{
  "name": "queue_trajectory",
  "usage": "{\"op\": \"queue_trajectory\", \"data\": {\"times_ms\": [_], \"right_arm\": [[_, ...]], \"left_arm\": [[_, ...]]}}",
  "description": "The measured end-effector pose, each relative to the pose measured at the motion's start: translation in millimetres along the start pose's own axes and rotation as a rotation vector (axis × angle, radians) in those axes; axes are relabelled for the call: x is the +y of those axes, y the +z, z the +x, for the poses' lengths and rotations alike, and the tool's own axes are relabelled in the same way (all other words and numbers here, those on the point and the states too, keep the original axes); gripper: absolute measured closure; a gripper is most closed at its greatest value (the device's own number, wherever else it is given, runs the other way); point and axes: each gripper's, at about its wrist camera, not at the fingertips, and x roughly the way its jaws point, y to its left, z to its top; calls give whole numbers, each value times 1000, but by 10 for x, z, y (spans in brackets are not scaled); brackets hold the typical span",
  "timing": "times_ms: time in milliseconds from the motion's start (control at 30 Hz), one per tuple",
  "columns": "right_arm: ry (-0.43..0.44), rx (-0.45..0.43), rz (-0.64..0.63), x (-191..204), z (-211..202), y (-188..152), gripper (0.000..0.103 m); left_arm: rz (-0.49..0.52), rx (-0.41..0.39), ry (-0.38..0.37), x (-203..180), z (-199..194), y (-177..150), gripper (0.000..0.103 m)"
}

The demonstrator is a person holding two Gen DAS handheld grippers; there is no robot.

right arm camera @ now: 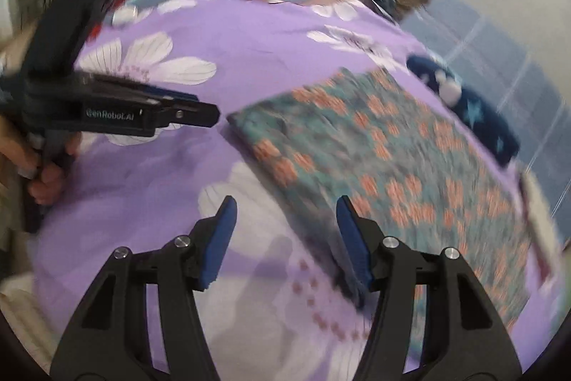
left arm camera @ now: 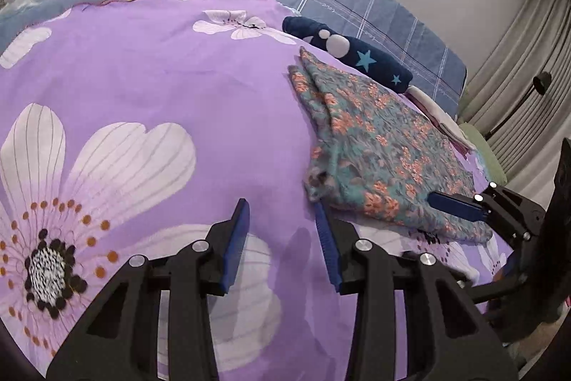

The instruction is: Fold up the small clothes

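A: Gripper status?
B: Left gripper [left arm camera: 282,220] and right gripper [right arm camera: 285,213]: jaws apart, empty, above the purple bedsheet [left arm camera: 142,77].
A: Garment location?
B: The floral garment [left arm camera: 378,152] lies folded just beyond them. Probably light, limp; take hold at a near corner. The navy roll [left arm camera: 357,54] lies behind.

One name can be read. In the right wrist view, white letters on the black side of the left gripper [right arm camera: 200,111] say "GenRobot.AI". The first letter is a bit hard to make out.

In the left wrist view, the blue checked sheet [left arm camera: 357,6] has small curly white writing on it in a few spots. It may say "love", but it is too small to be sure.

No numbers or signs can be read anywhere else.
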Motion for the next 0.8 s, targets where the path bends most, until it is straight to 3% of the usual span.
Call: {"op": "queue_trajectory", "data": {"times_ms": [200,300,433,600,700,800], "right_arm": [[-89,-2,-107,215,271,170,45],[-121,-13,-134,275,358,197,45],[-124,-22,-139,282,372,225,48],[-101,-19,-105,255,373,224,53],[-104,-25,-104,266,358,211,53],[-103,-28,-106,274,366,213,53]], "left_arm": [[-106,10,-125,233,46,57,63],[-147,9,-176,295,96,233,63],[-37,66,-284,128,410,740,63],[36,201,-250,-16,1100,1151,64],[28,215,-274,-17,1334,1290,71],[-24,223,-337,14,1473,1381,101]]}}
